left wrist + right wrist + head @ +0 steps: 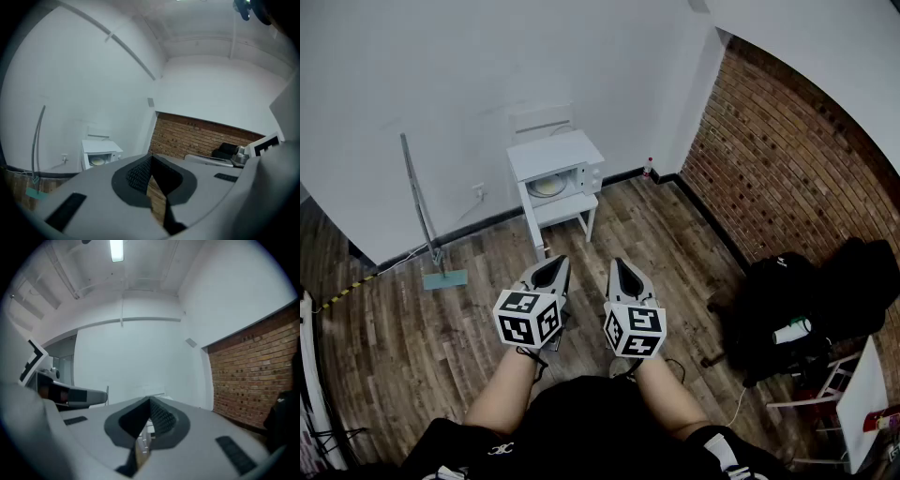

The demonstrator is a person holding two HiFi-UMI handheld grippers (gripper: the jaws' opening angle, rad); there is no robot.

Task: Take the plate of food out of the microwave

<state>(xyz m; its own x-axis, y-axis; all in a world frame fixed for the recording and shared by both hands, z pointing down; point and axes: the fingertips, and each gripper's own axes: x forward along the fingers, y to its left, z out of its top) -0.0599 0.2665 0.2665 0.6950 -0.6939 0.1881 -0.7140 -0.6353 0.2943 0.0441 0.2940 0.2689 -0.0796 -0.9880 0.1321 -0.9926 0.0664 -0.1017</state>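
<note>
Closest in the head view are the person's forearms (502, 394), held out side by side over the wooden floor (441, 328). The left claw (555, 264) and the right claw (620, 266) run near each other and point toward the far wall. Both are clenched, with nothing in them. Well apart from them, against the far wall, stands a white microwave (565, 174) on a small white surface (569, 208). The plate of food (547, 186) lies inside the microwave, to the left of its control panel. A mop (420, 211) leans on the wall to the left. A brick wall (787, 159) runs along the right, with black bags (806, 300) on the floor beside it.

In the left gripper view, the left claw (151, 161) has its tips together and holds nothing. Only a sliver of floor shows below the tips. The microwave (101, 157) stands far off at the left, and the plate of food (97, 161) shows pale in its cavity. The right claw's marker cube (265, 144) shows at the right edge.

In the right gripper view, the right claw (150, 404) is also clenched on nothing. The body of the left claw (70, 394) lies at the left, the brick wall (253, 376) at the right, and a ceiling lamp (116, 249) overhead.
</note>
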